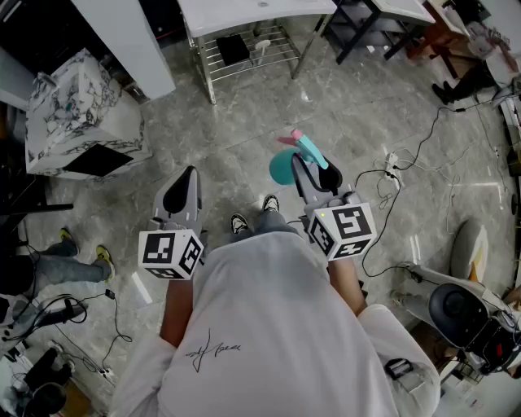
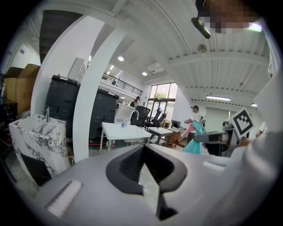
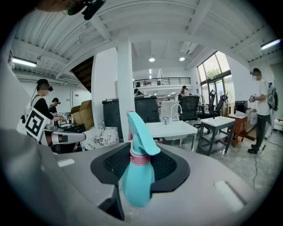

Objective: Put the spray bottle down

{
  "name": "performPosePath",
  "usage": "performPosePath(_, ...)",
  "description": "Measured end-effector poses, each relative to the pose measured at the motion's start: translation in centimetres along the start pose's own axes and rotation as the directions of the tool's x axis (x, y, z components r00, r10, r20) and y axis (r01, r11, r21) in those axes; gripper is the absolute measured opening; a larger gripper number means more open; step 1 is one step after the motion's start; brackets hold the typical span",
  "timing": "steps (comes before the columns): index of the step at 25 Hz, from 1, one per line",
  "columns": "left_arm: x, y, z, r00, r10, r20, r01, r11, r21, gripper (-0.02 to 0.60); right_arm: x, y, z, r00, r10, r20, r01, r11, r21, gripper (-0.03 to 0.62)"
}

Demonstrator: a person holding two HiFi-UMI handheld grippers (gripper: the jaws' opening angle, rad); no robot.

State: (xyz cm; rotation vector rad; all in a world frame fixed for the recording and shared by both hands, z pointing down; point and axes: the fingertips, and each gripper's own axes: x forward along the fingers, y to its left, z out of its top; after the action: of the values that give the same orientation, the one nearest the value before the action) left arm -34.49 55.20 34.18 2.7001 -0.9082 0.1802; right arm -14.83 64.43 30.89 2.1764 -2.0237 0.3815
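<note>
A teal spray bottle point(image 1: 285, 168) with a pink collar and trigger hangs over the grey stone floor. My right gripper point(image 1: 314, 168) is shut on it. In the right gripper view the spray bottle point(image 3: 138, 176) stands upright between the black pads, nozzle to the right. My left gripper point(image 1: 189, 174) is held level beside it at the left, shut, with nothing in it. In the left gripper view the left gripper point(image 2: 148, 170) shows its pads meeting, and the spray bottle point(image 2: 193, 144) is off to the right.
A white table with a wire shelf point(image 1: 244, 18) stands ahead. A marble-patterned sink cabinet point(image 1: 77, 114) is at the left. Cables and a power strip point(image 1: 395, 163) lie on the floor at the right, near a grey machine point(image 1: 464, 309). Another person's legs point(image 1: 49, 261) are at the left.
</note>
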Motion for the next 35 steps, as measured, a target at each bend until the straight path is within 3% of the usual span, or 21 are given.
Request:
performPosePath(8,-0.1,3.0,0.9,1.000,0.009,0.015,-0.009,1.000,-0.006,0.041,1.2,0.5,0.9,1.000,-0.030,0.001,0.030,0.999,-0.014,0.133)
performPosePath(12,0.3,3.7,0.7,1.000,0.011,0.006,-0.011,1.000,-0.017,0.041,1.6,-0.5,1.4,0.999,-0.044,0.025,0.043,0.999,0.026,0.133)
performPosePath(25,3.4,5.4,1.3,0.999,0.046,0.001,-0.046,0.999,-0.025,0.041,7.2,-2.5,3.0,0.999,0.007,0.049,-0.009,0.999,0.032,0.133)
performPosePath(31,7.8,4.8,3.5,0.999,0.050,-0.014,-0.048,0.995,0.087,0.041,11.1,-5.8,4.7,0.999,0.022,0.042,-0.023,0.999,0.041,0.133)
performPosePath(35,10.7,5.1,4.3,0.998,0.055,-0.022,-0.053,0.994,0.099,0.041,13.7,-7.4,4.8,0.999,0.034,0.031,-0.036,0.998,0.053,0.133)
